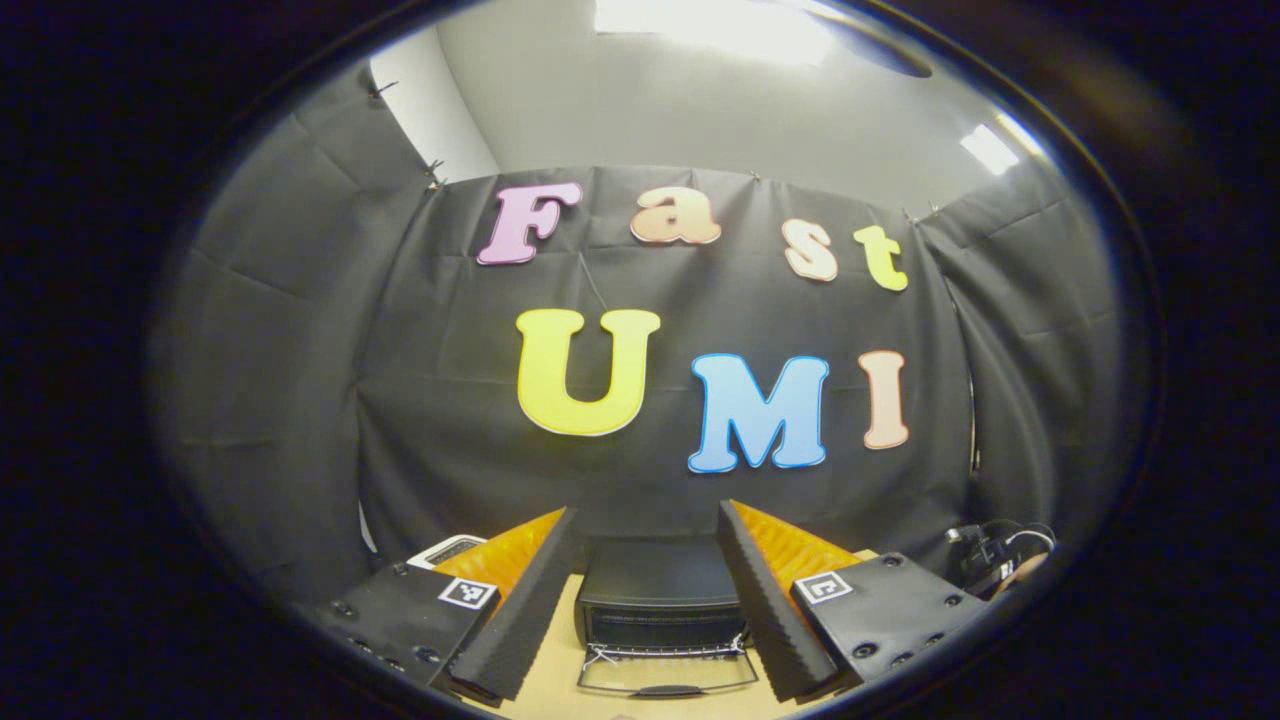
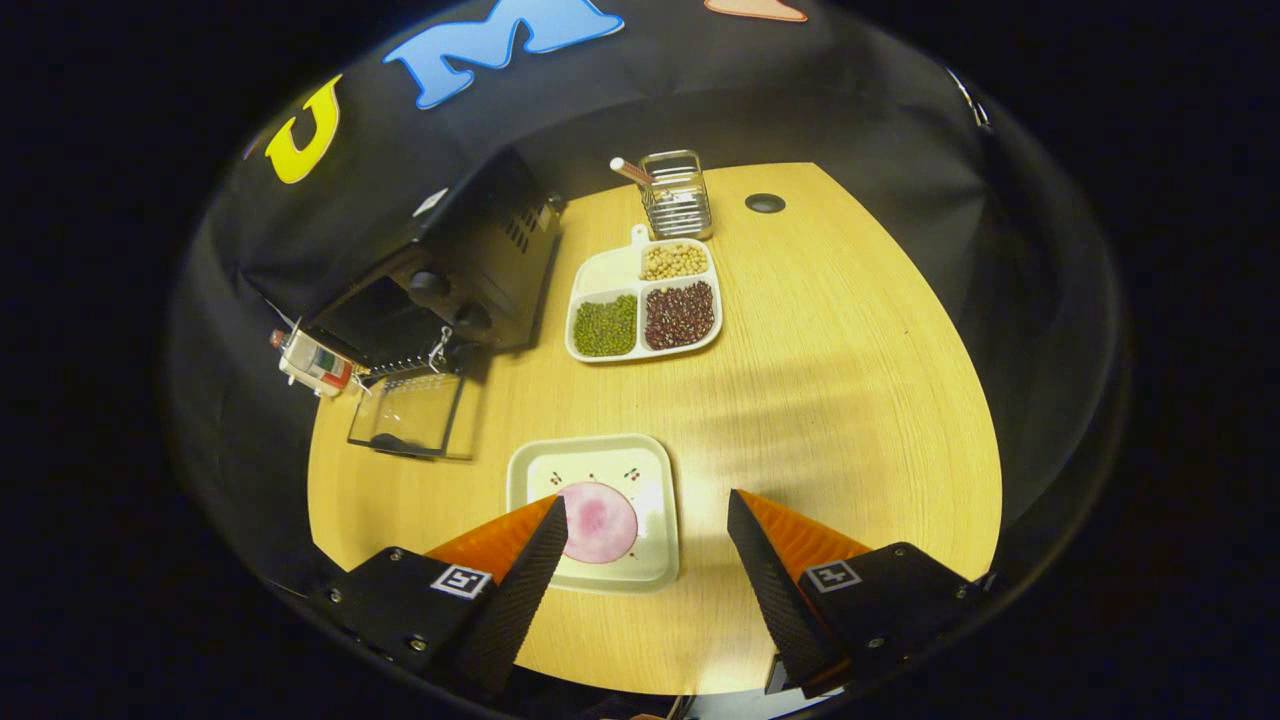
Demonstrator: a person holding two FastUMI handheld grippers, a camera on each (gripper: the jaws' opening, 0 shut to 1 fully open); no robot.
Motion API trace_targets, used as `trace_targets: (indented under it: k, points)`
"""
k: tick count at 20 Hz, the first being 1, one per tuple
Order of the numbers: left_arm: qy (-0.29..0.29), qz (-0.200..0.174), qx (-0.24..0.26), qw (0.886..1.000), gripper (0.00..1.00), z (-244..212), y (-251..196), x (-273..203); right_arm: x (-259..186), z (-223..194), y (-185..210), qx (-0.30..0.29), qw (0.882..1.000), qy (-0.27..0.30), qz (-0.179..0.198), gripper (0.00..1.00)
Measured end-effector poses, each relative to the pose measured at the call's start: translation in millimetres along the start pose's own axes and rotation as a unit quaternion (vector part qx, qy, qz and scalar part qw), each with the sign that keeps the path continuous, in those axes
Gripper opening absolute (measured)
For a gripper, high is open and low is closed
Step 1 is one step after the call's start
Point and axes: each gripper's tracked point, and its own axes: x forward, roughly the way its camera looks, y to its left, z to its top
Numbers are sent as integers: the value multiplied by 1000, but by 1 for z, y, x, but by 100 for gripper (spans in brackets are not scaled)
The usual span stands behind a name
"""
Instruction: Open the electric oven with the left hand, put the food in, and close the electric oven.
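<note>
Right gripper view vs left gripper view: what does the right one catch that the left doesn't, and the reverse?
Right gripper view: the square plate with a round pink food item, a divided tray of beans, a wire holder, and the right gripper open above the plate's right side.

Left gripper view: the ceiling lights and the left gripper open, aimed at the oven front.

Both: the oven with its glass door folded down onto the wooden table.

Black oven (image 2: 440, 270); pink food (image 2: 598, 522); cream plate (image 2: 650, 460).
</note>
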Motion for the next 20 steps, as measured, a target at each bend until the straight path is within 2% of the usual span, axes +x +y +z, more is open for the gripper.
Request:
trace_targets:
  k: [7,9,11,15,16,18,20]
  points:
    - [25,19,-2,1000,96,-20,21,-15,42,-20,-20,-53,993,78,-67,97]
    - [29,28,-6,999,96,-24,30,-20,50,-24,-22,-61,990,95,-80,95]
    - [33,36,-12,999,96,-26,38,-21,57,-28,-21,-64,988,109,-87,88]
    - [43,45,-23,998,96,-32,47,-26,67,-32,-21,-82,982,131,-111,89]
    - [44,45,-24,998,96,-33,48,-26,67,-32,-15,-79,982,135,-105,88]
    - [44,45,-23,998,96,-33,48,-27,70,-32,-16,-77,981,141,-105,80]
    - [45,43,-26,998,96,-36,46,-26,73,-35,-6,-63,983,147,-86,78]
